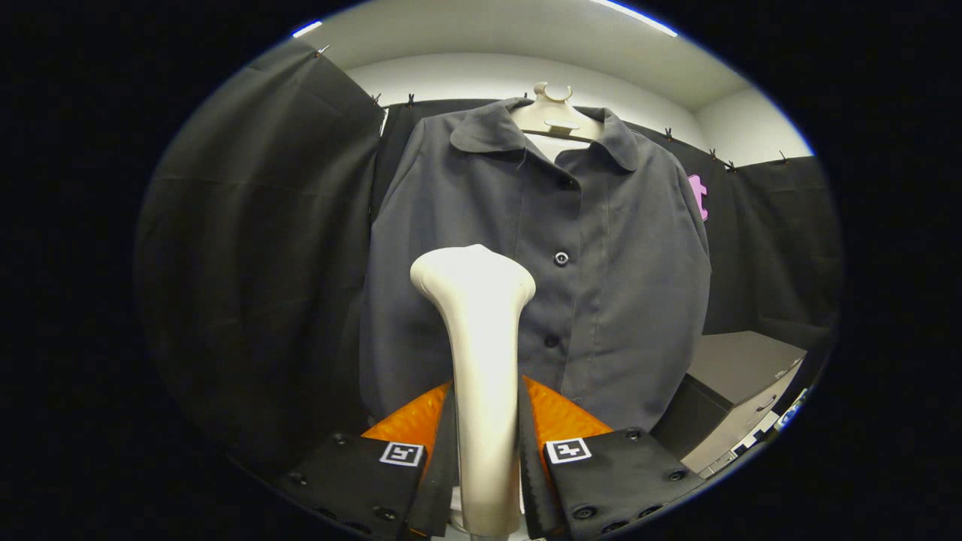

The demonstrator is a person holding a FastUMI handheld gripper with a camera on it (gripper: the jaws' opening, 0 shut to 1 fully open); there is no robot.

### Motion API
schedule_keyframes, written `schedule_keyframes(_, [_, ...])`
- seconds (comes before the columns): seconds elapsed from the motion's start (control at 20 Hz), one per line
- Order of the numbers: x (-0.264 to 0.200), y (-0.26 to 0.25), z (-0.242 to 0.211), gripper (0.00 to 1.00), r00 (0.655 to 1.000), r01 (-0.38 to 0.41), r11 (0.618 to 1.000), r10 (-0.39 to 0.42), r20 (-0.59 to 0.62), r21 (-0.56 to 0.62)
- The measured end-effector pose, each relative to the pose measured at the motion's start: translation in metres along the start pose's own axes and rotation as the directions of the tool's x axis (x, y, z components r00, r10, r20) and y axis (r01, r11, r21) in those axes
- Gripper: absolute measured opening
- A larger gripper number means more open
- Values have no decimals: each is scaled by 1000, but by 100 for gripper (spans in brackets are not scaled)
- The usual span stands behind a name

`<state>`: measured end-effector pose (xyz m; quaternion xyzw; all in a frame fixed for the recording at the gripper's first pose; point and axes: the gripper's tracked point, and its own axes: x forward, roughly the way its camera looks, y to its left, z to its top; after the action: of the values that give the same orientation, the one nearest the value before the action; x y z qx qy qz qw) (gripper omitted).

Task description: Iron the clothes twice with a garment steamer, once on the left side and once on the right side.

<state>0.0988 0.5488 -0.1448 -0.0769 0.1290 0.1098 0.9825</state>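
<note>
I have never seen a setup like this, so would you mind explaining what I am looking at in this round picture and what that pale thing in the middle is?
The picture comes from a wide-angle camera that rides on a hand-held gripper, a two-finger tool that a person carries; there is no robot arm. It looks forward along the two fingers, which show at the bottom.

Both fingers press on the handle of a pale garment steamer, so the gripper is shut on it. The steamer's wider head points up toward the clothing.

Beyond the steamer hangs a dark grey button-up shirt on a light hanger, in front of the booth's black cloth wall. Low to one side of the shirt is a grey cabinet. I cannot tell whether the head touches the shirt.
</note>
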Motion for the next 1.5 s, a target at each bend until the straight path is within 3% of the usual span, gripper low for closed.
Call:
schedule_keyframes(0.55, [-11, 9, -70, 45, 991, -15, 1000, 15, -129, -2])
schedule_keyframes(1.0, [-27, 22, -126, 46, 971, -53, 999, 52, -235, 2])
schedule_keyframes(1.5, [-39, 20, -177, 46, 942, -42, 999, 39, -332, -1])
